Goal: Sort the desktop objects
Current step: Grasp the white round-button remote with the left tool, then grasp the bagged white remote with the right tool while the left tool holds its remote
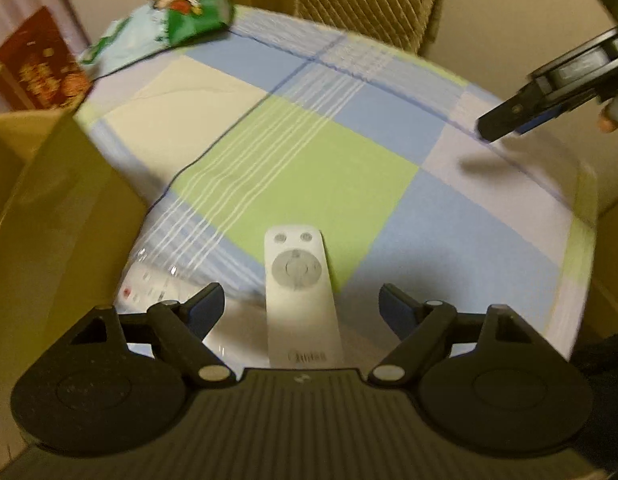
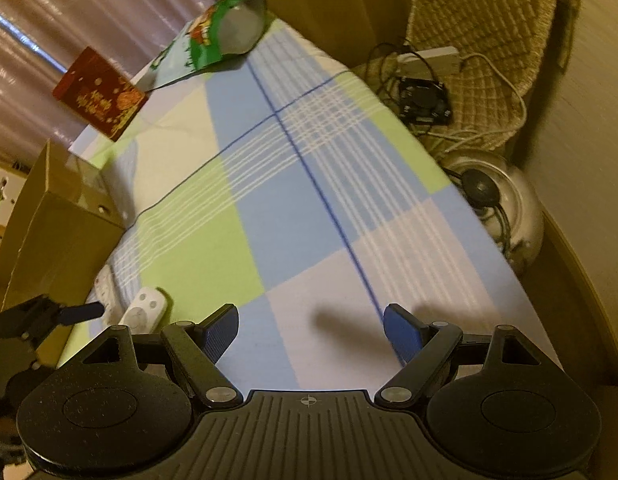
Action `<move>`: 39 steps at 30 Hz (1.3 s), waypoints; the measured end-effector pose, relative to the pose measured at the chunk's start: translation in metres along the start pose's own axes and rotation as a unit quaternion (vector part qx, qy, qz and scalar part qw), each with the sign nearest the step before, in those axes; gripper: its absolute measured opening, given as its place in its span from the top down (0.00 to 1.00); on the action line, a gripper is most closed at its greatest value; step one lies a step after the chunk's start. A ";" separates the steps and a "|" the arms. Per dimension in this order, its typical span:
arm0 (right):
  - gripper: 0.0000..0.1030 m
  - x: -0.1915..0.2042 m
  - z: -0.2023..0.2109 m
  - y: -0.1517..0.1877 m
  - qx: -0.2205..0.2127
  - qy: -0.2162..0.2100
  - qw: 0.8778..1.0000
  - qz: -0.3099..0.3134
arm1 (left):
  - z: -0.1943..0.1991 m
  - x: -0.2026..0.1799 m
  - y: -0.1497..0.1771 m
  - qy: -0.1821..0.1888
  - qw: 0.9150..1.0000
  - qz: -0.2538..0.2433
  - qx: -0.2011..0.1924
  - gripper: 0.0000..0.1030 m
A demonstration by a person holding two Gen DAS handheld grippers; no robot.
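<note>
A white remote control [image 1: 299, 288] lies on the checked tablecloth [image 1: 309, 152], right between the open fingers of my left gripper [image 1: 301, 304]; it also shows in the right wrist view [image 2: 145, 310]. A second remote in clear wrap [image 1: 157, 284] lies just left of it. My right gripper [image 2: 311, 330] is open and empty above the cloth's near right part; it shows in the left wrist view [image 1: 509, 118] at the far right. A green snack bag [image 1: 181, 16] lies at the far edge. A red box [image 2: 99, 92] stands at the far left.
An open cardboard box [image 1: 49, 200] stands at the table's left edge. Beyond the right edge are a chair with a woven cushion [image 2: 481, 40], cables, a black device [image 2: 423, 100] and a metal pot [image 2: 505, 216].
</note>
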State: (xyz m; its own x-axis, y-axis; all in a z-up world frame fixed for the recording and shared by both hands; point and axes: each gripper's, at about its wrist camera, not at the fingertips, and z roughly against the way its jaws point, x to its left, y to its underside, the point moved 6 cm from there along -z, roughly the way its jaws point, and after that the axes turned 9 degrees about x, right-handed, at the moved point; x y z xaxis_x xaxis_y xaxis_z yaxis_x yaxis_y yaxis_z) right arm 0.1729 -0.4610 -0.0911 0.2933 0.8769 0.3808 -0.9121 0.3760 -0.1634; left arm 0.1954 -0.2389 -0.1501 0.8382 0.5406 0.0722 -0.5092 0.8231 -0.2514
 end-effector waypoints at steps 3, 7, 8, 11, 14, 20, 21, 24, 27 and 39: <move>0.20 -0.007 -0.001 0.001 0.002 0.003 1.000 -0.013 | -0.021 0.003 -0.012 -0.008 0.999 -0.017 0.028 0.24; 0.20 -0.006 -0.003 -0.002 0.003 0.004 1.000 -0.015 | -0.038 0.006 -0.015 0.000 0.998 -0.033 0.054 0.39; 0.20 -0.004 -0.004 -0.003 0.003 0.003 1.000 -0.014 | -0.038 0.008 -0.015 0.012 0.998 -0.029 0.053 0.42; 0.20 0.007 -0.009 -0.006 0.005 -0.001 1.000 0.000 | -0.032 0.014 -0.011 0.035 0.998 -0.008 0.046 0.64; 0.20 0.023 -0.015 -0.009 0.008 -0.005 1.000 0.024 | -0.017 0.023 -0.001 0.041 0.999 0.021 0.026 0.65; 0.20 0.067 -0.034 -0.009 0.017 -0.021 0.996 0.088 | 0.017 0.043 0.025 0.043 0.995 0.084 -0.016 0.65; 0.20 0.078 -0.037 -0.008 0.018 -0.026 0.994 0.106 | 0.026 0.048 0.032 0.038 0.994 0.097 -0.023 0.65; 0.20 0.117 -0.049 0.000 0.024 -0.054 0.984 0.167 | 0.041 0.066 0.059 0.020 0.989 0.141 -0.028 0.65; 0.20 0.162 -0.068 0.014 0.040 -0.075 0.970 0.227 | 0.052 0.084 0.092 -0.008 0.982 0.186 -0.022 0.65; 0.21 0.260 -0.152 0.068 0.040 -0.001 0.913 0.406 | 0.080 0.120 0.183 -0.044 0.952 0.302 -0.011 0.65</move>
State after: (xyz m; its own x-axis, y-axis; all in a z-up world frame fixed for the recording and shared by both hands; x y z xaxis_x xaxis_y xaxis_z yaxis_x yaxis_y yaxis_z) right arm 0.2309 -0.1624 -0.1413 -0.4891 0.8565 0.1649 -0.8469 -0.4210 -0.3249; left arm 0.1875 -0.0092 -0.1106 0.3735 0.9276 -0.0123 -0.8882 0.3537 -0.2931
